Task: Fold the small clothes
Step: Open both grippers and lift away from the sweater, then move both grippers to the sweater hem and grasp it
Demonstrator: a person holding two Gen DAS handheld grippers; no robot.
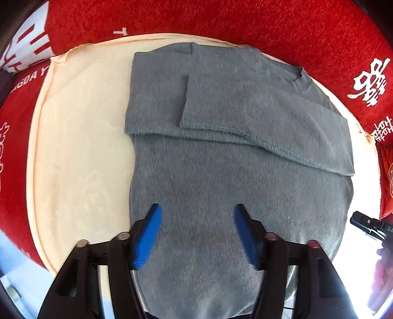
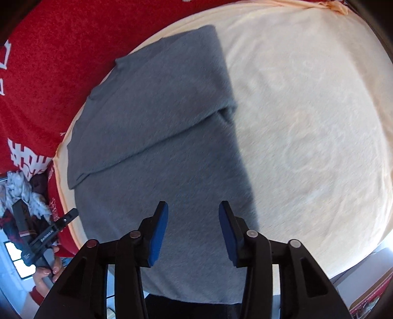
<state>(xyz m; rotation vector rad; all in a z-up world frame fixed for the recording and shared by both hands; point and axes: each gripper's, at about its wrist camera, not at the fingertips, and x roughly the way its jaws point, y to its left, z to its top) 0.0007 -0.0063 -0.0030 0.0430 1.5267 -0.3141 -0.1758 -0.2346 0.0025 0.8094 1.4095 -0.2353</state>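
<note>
Underneath both grippers spreads a cream cloth-covered surface (image 1: 81, 147), the widest thing in view, reaching out left of the left gripper (image 1: 197, 235) and far to the right of the right gripper (image 2: 193, 232). Beyond it, ahead of the fingers in both views, runs a red fabric with white characters (image 1: 221, 22), curving round the far edge of the cream surface.

On the cream cloth lies the grey shirt (image 1: 221, 171), directly below and ahead of the left gripper and partly folded: its sleeves are turned in over the chest, forming a layered band across the far half, with the collar at the far right as the left gripper sees it. The lower body of the shirt stretches back beneath the left gripper's blue pads (image 1: 147, 235). From the right wrist, the same shirt (image 2: 159, 122) lies ahead and to the left, its near hem passing under the fingers.

Both grippers stand released, with nothing between the jaws; the left is spread wide, the right less so, and neither pair of pads presses the cloth.

At the left edge of the right wrist view, a hand (image 2: 46, 272) grips the other tool's handle, beside a heap of crumpled clothes (image 2: 22, 193).
</note>
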